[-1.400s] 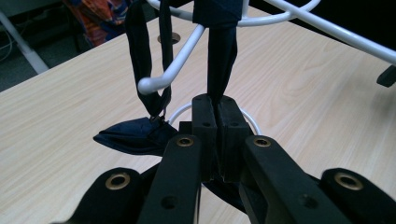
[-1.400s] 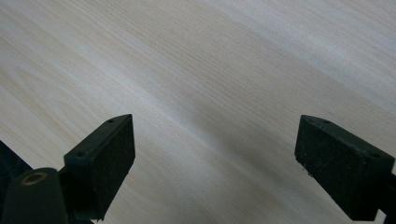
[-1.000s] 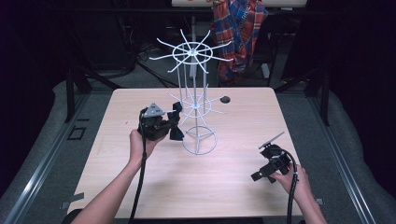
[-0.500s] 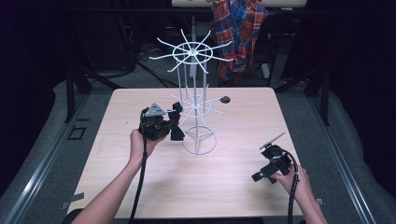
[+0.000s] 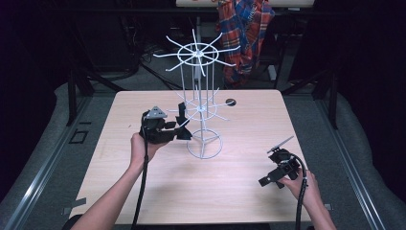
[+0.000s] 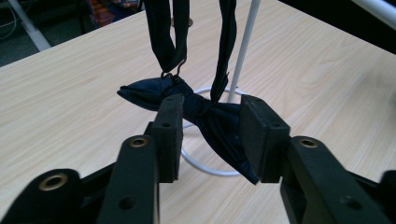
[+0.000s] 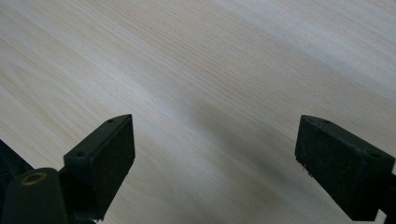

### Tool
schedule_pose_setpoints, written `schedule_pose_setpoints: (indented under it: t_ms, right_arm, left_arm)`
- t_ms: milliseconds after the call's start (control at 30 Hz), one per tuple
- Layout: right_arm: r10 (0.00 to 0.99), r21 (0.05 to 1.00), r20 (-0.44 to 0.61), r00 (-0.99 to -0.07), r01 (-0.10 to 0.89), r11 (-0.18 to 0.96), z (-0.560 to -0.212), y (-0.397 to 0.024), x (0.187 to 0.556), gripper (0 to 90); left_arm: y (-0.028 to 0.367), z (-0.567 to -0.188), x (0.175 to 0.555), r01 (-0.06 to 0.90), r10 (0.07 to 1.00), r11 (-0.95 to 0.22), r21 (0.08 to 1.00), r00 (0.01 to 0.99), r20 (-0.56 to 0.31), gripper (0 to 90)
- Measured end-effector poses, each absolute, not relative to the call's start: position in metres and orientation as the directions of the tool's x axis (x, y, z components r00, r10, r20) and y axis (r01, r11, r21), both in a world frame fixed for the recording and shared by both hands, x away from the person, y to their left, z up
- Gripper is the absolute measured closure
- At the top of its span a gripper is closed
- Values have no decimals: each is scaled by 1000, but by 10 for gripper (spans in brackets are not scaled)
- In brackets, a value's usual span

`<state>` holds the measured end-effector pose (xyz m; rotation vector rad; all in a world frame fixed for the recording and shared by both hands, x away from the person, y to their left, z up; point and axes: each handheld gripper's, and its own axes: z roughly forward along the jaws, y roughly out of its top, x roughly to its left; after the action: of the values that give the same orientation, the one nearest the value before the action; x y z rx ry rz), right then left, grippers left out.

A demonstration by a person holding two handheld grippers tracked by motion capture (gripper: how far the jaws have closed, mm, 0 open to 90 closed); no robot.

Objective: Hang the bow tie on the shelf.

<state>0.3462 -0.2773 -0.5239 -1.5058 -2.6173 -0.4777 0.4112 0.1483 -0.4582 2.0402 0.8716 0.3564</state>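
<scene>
The left gripper (image 6: 212, 135) has its two black jaws closed onto a dark navy bow tie (image 6: 196, 112), the pads pressing the middle of the bow from either side, with one pointed wing sticking out past the jaw at the left of the left gripper view and the other wing drooping down between the jaws toward the table. From the knot, the tie's dark strap (image 6: 166, 32) runs upward in two lengths out of the top of that view, with a small metal hook where one length meets the bow. In the high view this gripper (image 5: 179, 128) is held above the table, just beside the white wire rack (image 5: 198, 103), at about the level of the rack's lower ring of prongs, and the tie's dark shape hangs there against the rack's left side. The rack's round wire base (image 6: 208, 163) lies on the wood directly beyond the bow. The right gripper (image 7: 212, 158) has its jaws spread wide apart with nothing between them, only bare wood grain beneath. In the high view it (image 5: 275, 175) sits low near the table's front right, well apart from the rack. A plaid shirt (image 5: 246, 33) hangs beyond the light wooden table (image 5: 143, 191).
</scene>
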Motion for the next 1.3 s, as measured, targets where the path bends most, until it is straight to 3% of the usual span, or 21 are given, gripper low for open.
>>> schedule_pose_setpoints:
  t_ms: [333, 667, 1300]
  right_arm:
    - [832, 236, 223, -508, 856, 459, -522, -278, 344, 112]
    - [829, 246, 225, -512, 853, 460, -521, -275, 343, 81]
    - [820, 237, 221, -527, 845, 479, -521, -273, 343, 71]
  left_arm:
    - [159, -450, 404, 467, 710, -374, 801, 700, -77, 452]
    - [178, -445, 395, 478, 716, -376, 794, 693, -78, 271]
    - [196, -444, 367, 497, 745, -405, 768, 666, -38, 147]
